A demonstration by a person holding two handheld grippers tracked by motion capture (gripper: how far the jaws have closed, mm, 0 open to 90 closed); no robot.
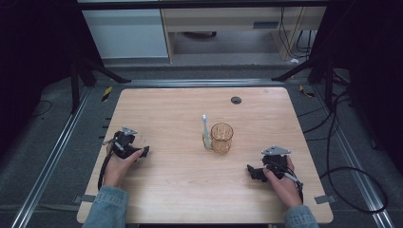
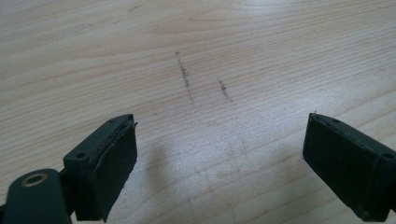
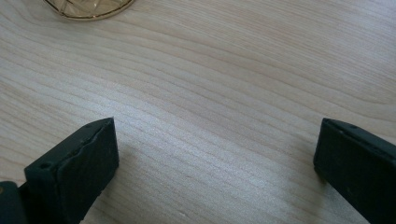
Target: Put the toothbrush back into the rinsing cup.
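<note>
Matt pale wood-grain table (image 1: 180,190), glossy amber glass cup (image 1: 222,137), matt black gripper pads (image 2: 114,161).

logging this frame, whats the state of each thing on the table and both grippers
glass cup: upright, apart from both grippers
toothbrush: upright, touching the cup's outer left side
left gripper: fingers open, nothing between them
right gripper: fingers open, nothing between them
</note>
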